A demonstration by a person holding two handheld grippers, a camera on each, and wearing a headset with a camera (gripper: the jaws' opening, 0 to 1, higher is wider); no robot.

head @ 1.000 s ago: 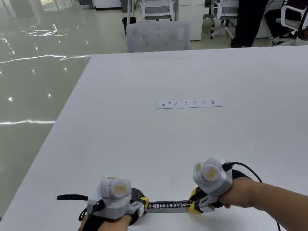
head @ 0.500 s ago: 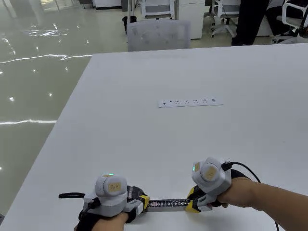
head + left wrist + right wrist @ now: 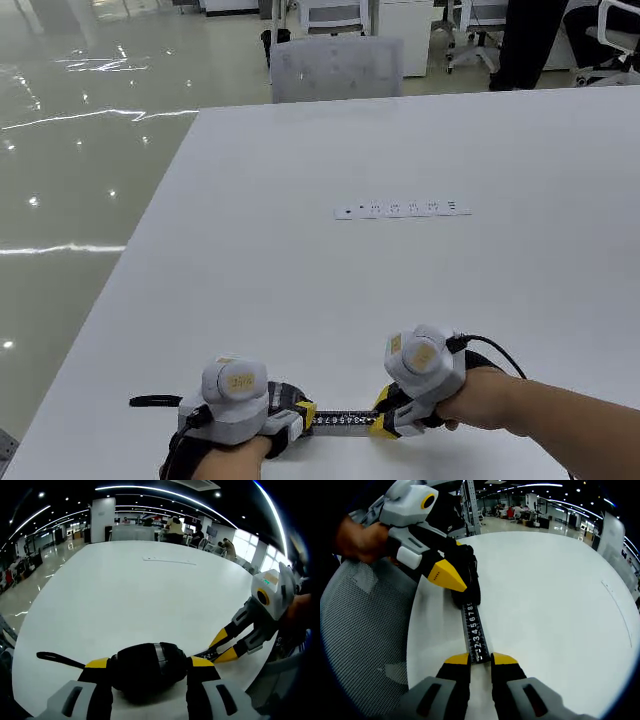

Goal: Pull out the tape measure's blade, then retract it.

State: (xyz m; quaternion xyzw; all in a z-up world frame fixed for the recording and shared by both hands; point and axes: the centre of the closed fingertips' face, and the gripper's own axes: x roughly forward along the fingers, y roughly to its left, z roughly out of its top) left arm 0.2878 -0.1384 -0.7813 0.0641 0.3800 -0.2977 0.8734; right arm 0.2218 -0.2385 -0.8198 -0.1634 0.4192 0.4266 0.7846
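1. Tape measure (image 3: pixel 147 671) sits between the jaws of my left gripper (image 3: pixel 150 662), which are closed on its black case, low over the white table (image 3: pixel 300 280).
2. My right gripper (image 3: pixel 480 659), jaws almost together, pinches the end of the blade (image 3: pixel 472 625); a short length of blade runs straight ahead from it to the case.
3. I judge the pull-out is in hand, though it could also be the return. To pull further, the right gripper must go straight away from the left one, with the case held firm.
4. The hook at the blade end is hidden between the jaws, and I cannot make out any lock button.
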